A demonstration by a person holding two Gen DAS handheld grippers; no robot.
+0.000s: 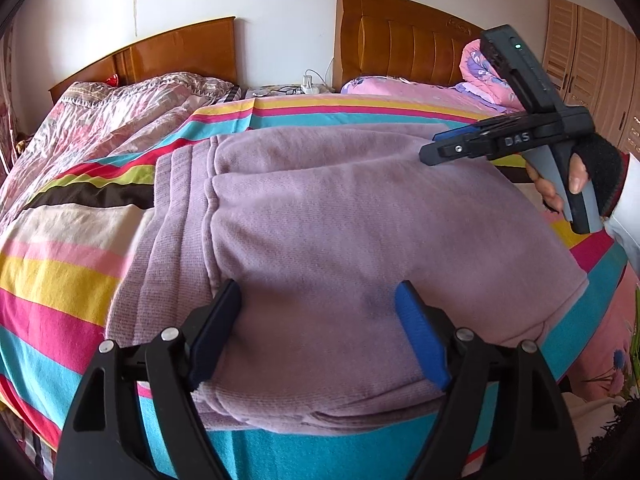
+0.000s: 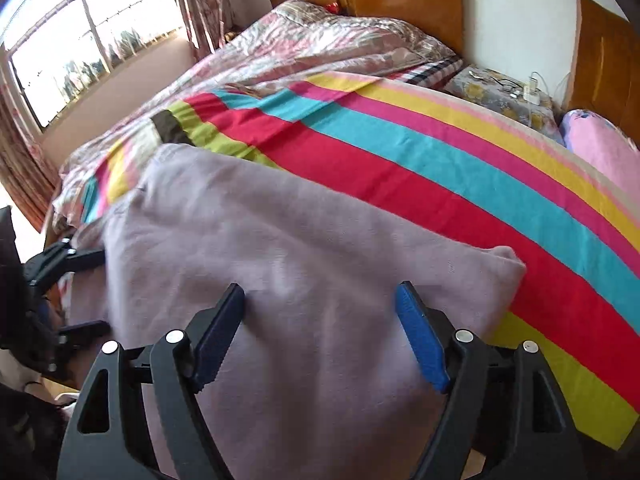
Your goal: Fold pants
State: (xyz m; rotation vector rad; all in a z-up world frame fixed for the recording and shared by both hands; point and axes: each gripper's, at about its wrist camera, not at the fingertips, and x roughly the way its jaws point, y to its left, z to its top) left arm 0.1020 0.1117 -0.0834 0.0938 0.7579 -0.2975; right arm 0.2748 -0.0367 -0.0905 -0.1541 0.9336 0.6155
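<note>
Lying folded on the striped sheet [image 1: 60, 288], the lilac pants [image 1: 320, 240] sit near its front edge, waistband toward the floral quilt [image 1: 120, 112]. Left gripper [image 1: 318, 300] hangs over the pants, fingers spread, gripping nothing. Right gripper [image 2: 320, 300] hovers at their far end, also wide apart, empty.

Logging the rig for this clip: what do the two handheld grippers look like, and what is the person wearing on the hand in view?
Both grippers share a black plastic frame with silver pivot screws and blue ribbed finger pads. Seen from the left wrist camera, the right gripper has a black body lettered "DAS", a grey handle, and a black block on top with a small green light. The right hand wears a black fingerless glove and a white sleeve.
</note>
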